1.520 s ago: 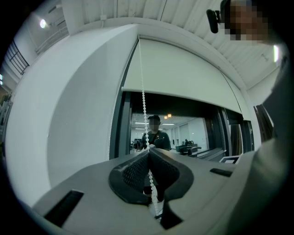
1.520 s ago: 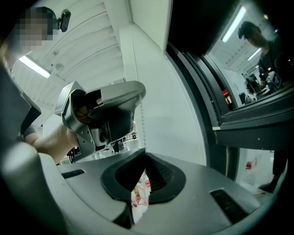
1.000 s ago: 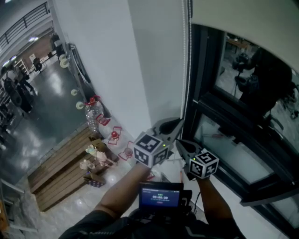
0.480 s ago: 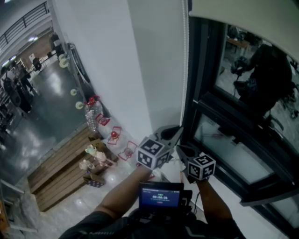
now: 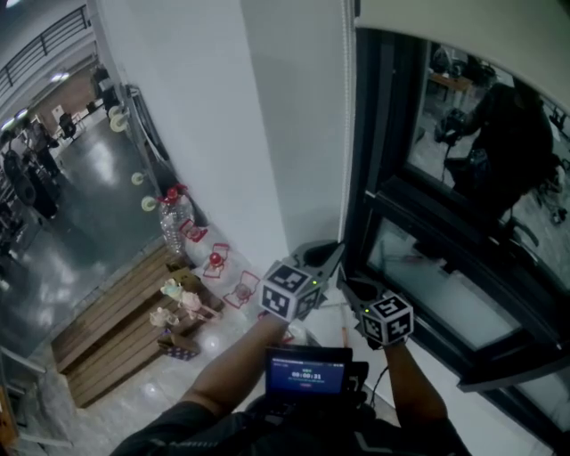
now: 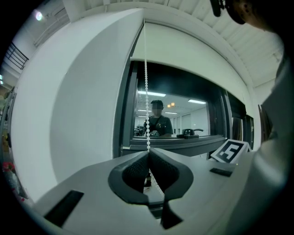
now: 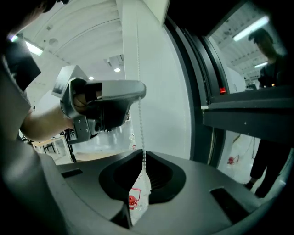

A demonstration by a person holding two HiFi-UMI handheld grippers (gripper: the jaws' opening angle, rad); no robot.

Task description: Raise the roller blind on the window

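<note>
The roller blind (image 5: 445,22) is sitting high over the window (image 5: 445,285) while its bead chain (image 6: 146,82) is hanging down, the left tongs (image 6: 148,153) clenching it and the right tongs (image 7: 142,158) just opening loosely around it, so a slipping left grip could be letting the blind drop back.

My head camera looked steeply down at the window frame (image 5: 367,160); both gripper cameras, close in, shared the bead chain (image 6: 146,82).

Light was cool and fairly dim. Ceiling strips (image 6: 148,94) mirrored in the dark window glass (image 5: 463,178), the glossy floor (image 5: 80,205) showed glare, and the white wall (image 5: 205,134) was evenly lit. Both gripper views bulged like a fisheye, with black corners and soft foregrounds.
</note>
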